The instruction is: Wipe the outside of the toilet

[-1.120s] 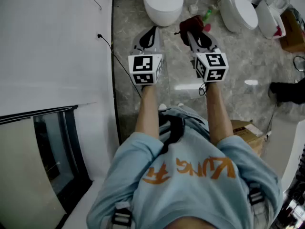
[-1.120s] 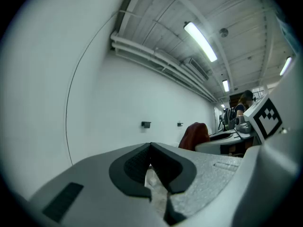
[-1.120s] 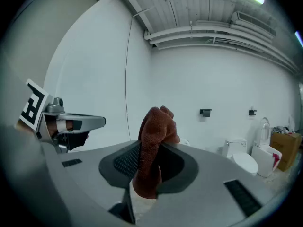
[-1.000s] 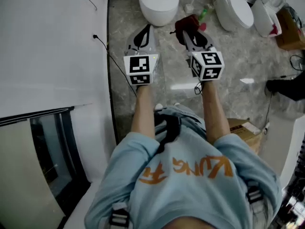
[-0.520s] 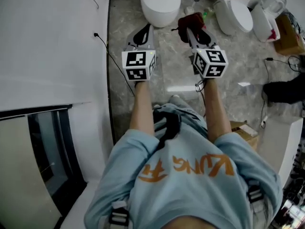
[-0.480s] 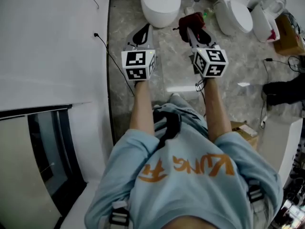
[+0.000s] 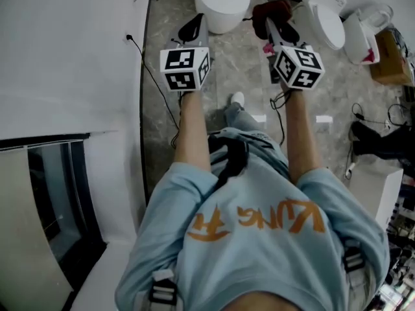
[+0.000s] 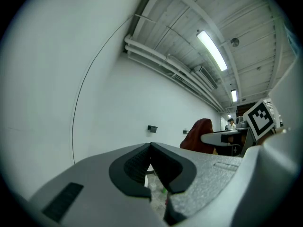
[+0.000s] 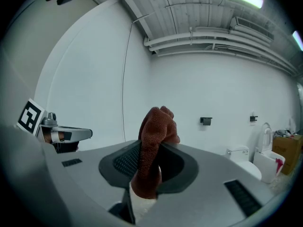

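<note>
A white toilet [image 7: 224, 2] stands at the top of the head view, partly cut off by the frame edge. My left gripper [image 7: 196, 22] hangs just left of its front, shut with nothing in it; in the left gripper view its jaws [image 8: 150, 149] meet at the tips. To the toilet's right, my right gripper [image 7: 276, 22] is shut on a dark red cloth [image 7: 271, 10]. In the right gripper view the cloth [image 9: 154, 143] sticks up from between the pads. Neither gripper touches the toilet.
Two more white toilets [image 7: 328, 23] [image 7: 360, 36] stand to the right, with a cardboard box [image 7: 390, 58] beyond them. A black cable [image 7: 154, 76] runs along the white wall at left. Dark shoes [image 7: 381, 141] lie at the right. My foot [image 7: 237, 100] is on the marble floor.
Both grippers have moved forward, closer to the toilet, and the person has stepped ahead. The toilet now sits higher, cut off by the frame. The cloth stays clamped.
</note>
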### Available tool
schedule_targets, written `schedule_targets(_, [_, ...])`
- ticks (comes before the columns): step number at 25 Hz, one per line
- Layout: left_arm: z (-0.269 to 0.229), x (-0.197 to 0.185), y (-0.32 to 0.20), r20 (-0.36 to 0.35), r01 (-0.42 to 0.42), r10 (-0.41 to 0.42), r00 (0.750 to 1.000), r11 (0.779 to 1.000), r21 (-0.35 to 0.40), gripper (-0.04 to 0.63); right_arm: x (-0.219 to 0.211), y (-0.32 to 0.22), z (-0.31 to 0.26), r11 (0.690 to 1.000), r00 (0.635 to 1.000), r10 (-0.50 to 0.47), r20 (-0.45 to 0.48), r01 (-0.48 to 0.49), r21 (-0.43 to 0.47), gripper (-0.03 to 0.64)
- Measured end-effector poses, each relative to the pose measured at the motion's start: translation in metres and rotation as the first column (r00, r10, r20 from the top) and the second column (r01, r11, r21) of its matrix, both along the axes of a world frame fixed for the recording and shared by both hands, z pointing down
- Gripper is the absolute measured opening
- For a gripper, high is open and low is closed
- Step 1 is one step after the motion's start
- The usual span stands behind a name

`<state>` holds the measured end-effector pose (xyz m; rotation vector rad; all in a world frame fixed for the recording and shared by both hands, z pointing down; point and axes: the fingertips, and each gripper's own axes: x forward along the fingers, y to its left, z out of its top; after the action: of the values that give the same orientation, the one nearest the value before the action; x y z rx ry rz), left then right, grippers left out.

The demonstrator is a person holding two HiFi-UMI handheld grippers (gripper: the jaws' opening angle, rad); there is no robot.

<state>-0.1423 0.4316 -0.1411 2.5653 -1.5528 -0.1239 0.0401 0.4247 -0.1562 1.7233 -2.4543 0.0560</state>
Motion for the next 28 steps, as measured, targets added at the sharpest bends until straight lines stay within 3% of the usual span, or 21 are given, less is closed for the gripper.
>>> schedule_targets(7, [0.018,0.004,-0.047,0.018,0.058,-0.057,0.998,0.998,-0.022,-0.006,0.032,-0.049,0.022,1.0,0.998,0.021,0.065,-0.02,-0.021,0.092])
schedule_targets(11, [0.032,0.014,-0.09,0.072,0.075,-0.071,0.995,0.996,-0.05,-0.006,0.05,-0.104,0.046,0.998,0.991,0.028,0.134,-0.022,-0.05,0.092])
schedule_targets(16, [0.053,0.036,-0.15,0.089,0.089,-0.08,0.993,0.99,-0.111,-0.006,0.063,-0.181,0.079,0.995,0.978,0.015,0.208,0.005,-0.099,0.092])
schedule_targets(28, [0.106,0.119,-0.333,0.036,0.104,-0.099,0.994,0.973,-0.206,-0.006,0.115,-0.353,0.14,0.981,0.992,-0.048,0.117,0.069,-0.18,0.092])
